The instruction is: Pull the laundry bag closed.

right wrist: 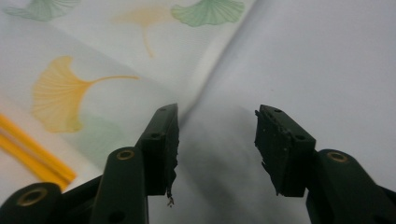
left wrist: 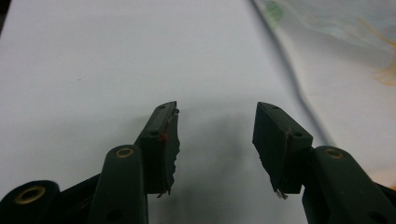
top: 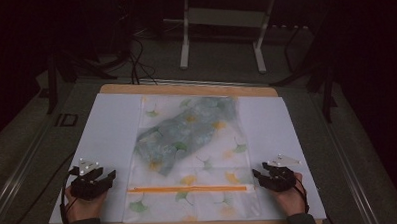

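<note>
my left gripper (top: 108, 176) and right gripper (top: 257, 175) flank the bag (top: 193, 157), fingers open, empty; next i'd probably grip its edges.

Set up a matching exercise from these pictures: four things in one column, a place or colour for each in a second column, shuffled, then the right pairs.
Things
1. left gripper
2. right gripper
3. zip strip
4. white mat

Places or colours
A. orange, across the near end of the leaf-print bag
B. under the bag, covering the tabletop
C. open, at the bag's right edge
D. open, over bare mat left of the bag

Pairs: 1-D, 2-C, 3-A, 4-B
</note>
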Available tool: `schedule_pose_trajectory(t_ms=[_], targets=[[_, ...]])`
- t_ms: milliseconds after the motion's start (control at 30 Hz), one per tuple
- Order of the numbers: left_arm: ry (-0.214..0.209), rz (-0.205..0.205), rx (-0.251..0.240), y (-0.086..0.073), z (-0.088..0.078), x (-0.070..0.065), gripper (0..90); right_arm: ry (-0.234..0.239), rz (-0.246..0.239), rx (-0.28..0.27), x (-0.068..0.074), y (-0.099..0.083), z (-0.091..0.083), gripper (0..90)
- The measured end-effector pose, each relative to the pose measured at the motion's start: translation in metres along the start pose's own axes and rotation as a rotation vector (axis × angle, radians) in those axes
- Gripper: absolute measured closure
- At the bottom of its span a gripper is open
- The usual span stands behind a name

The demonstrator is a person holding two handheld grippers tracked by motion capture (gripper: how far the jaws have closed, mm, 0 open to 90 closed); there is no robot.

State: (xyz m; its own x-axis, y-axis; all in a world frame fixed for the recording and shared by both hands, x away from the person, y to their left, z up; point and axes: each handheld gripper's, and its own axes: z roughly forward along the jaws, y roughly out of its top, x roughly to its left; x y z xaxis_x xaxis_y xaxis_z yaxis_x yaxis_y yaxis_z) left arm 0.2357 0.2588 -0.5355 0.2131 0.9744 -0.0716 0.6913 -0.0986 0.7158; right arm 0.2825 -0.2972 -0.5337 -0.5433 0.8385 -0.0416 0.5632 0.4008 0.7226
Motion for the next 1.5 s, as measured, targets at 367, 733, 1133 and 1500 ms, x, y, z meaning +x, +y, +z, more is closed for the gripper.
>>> schedule_pose_trajectory(t_ms=[367, 733, 1133, 1500], targets=[[-0.078, 0.035, 0.015, -0.001, -0.002, -0.005, 51.4, 0.049, -0.027, -0.008, 0.007, 0.004, -0.005, 52.7], [-0.135, 0.059, 0.041, -0.005, 0.001, -0.011, 52.0, 0.145, -0.059, -0.028, 0.023, 0.015, 0.004, 52.9], [-0.176, 0.089, 0.049, -0.005, -0.004, -0.017, 51.9, 0.263, -0.165, -0.052, 0.053, 0.049, 0.012, 55.1], [-0.2, 0.09, 0.052, -0.01, -0.013, -0.02, 51.9, 0.357, -0.266, -0.042, 0.091, 0.076, 0.02, 57.1]])
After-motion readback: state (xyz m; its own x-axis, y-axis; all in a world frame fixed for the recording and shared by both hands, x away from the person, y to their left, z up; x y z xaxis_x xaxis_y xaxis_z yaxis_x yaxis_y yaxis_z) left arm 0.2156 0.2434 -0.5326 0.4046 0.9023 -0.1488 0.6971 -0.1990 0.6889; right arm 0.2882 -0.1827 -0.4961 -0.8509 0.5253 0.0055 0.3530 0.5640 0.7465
